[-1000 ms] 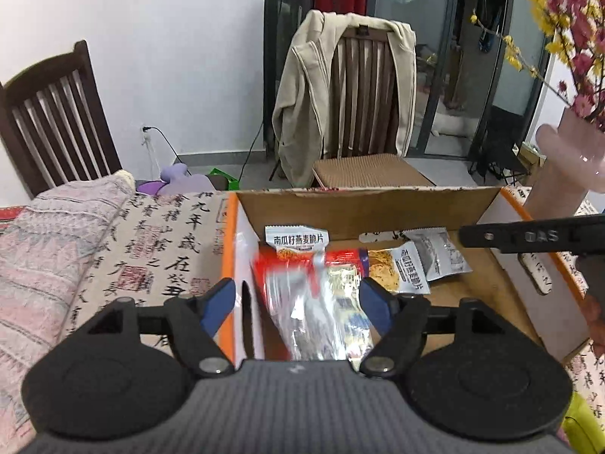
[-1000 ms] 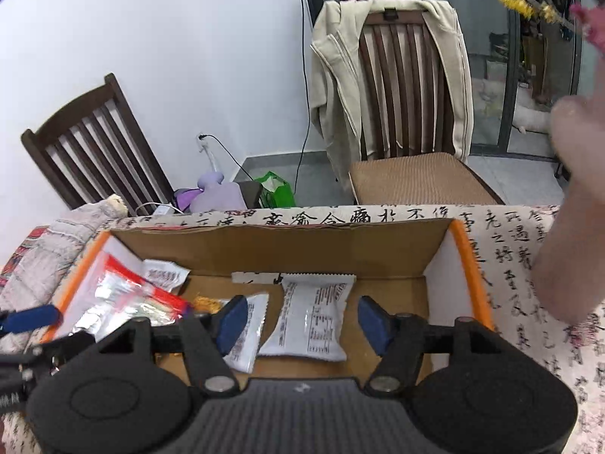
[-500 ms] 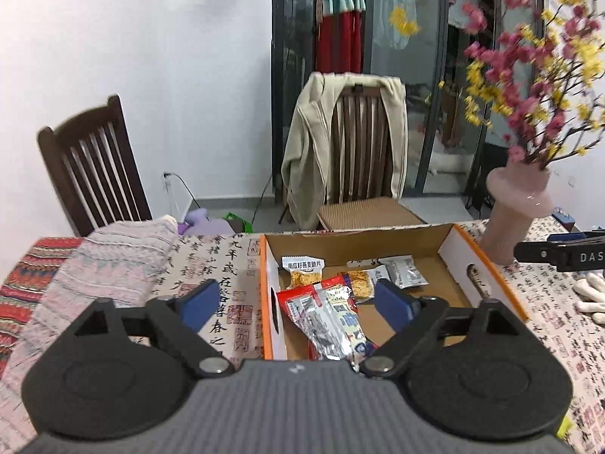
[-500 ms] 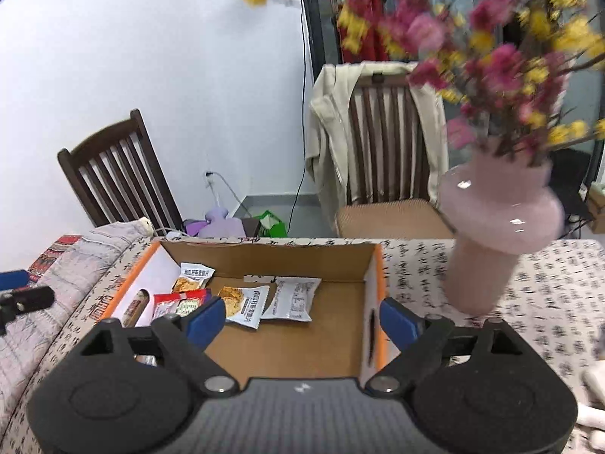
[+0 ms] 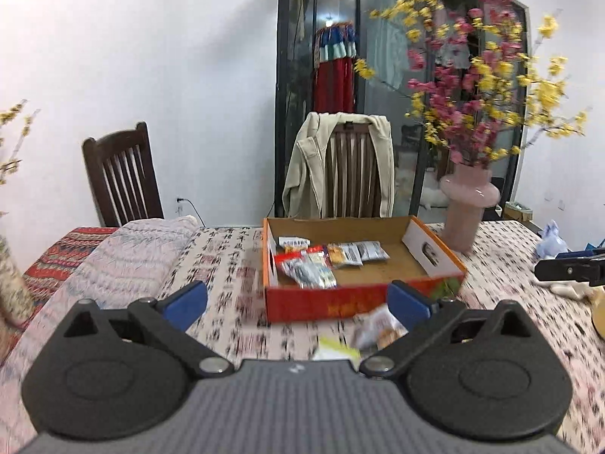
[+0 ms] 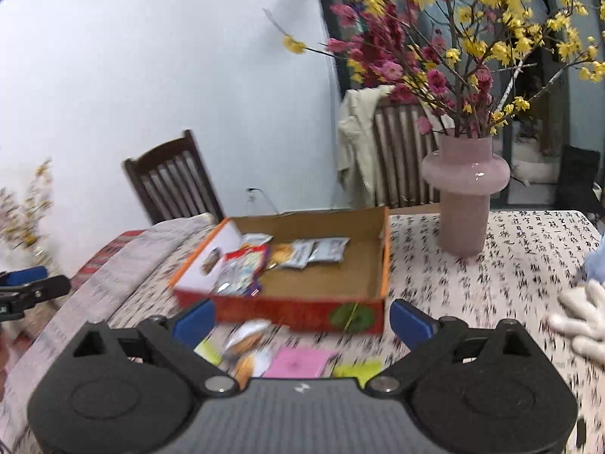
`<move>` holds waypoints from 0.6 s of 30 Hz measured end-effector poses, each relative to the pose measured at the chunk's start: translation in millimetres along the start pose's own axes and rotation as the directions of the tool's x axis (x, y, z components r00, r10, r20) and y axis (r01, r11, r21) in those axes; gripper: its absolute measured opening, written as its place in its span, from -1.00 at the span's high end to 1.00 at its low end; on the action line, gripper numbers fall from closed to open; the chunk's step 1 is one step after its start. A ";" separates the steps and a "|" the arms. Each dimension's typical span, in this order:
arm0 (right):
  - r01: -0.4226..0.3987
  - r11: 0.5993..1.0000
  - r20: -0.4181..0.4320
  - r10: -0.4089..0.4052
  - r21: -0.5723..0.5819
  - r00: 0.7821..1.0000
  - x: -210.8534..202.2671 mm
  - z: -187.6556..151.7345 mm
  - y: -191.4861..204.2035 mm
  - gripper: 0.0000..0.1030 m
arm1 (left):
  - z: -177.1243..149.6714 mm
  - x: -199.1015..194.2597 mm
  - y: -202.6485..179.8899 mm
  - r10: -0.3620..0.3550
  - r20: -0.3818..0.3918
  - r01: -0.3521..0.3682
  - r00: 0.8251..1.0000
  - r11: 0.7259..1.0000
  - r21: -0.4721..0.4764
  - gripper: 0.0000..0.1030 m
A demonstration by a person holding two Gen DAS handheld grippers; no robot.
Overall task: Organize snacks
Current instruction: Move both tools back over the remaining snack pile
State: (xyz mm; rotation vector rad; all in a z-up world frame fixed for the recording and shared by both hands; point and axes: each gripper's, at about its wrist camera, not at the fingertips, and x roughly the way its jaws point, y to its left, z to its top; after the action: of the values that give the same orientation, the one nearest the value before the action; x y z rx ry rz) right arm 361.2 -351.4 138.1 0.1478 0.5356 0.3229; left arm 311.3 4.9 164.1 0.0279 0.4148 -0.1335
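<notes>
An orange-rimmed cardboard box (image 5: pixel 427 249) (image 6: pixel 383 261) stands on the table ahead of both grippers. A red-and-silver snack packet (image 5: pixel 306 270) (image 6: pixel 242 270) and several smaller white and yellow packets (image 5: pixel 372 251) (image 6: pixel 321 249) lie inside it. Loose packets (image 5: pixel 378 331) (image 6: pixel 245 336) and a pink packet (image 6: pixel 300 361) lie on the cloth just in front of the box, blurred. My left gripper (image 5: pixel 298 302) and right gripper (image 6: pixel 302 321) hover short of the box. The jaws of both are opening wide, with nothing between them.
A pink vase of red and yellow blossoms (image 5: pixel 469 204) (image 6: pixel 465 196) stands right of the box. A folded patterned blanket (image 5: pixel 124 257) lies to the left. Two wooden chairs stand behind the table, and one of them (image 5: pixel 340 162) bears a beige jacket. A white glove (image 6: pixel 582 325) lies at the right.
Both grippers have drawn back from over the box and risen, and their jaws have spread. The red-and-silver packet that was between the left fingers now lies in the box.
</notes>
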 end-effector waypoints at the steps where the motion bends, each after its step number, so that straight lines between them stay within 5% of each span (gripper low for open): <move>1: -0.007 1.000 0.005 0.007 -0.014 1.000 -9.7 -11.1 4.3 -0.95 | -11.5 -11.6 -2.1 0.001 0.017 -0.001 1.000 1.000 0.003 -1.00; 8: -0.067 0.996 0.047 0.070 -0.051 0.996 -60.0 -85.1 21.6 -1.00 | -90.4 -64.0 -22.1 0.015 0.087 -0.019 0.996 0.998 0.055 -1.00; 18: 0.011 0.998 0.079 -0.006 -0.069 0.997 -103.3 -197.8 41.9 -1.00 | -166.1 -97.9 -19.6 0.005 0.039 -0.009 0.999 0.995 0.097 -1.00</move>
State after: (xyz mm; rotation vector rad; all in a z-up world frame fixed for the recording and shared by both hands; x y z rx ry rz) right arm 163.0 -336.3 28.3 0.0910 0.4467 0.3258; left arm 153.5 6.6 51.6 0.1227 0.3689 -0.1467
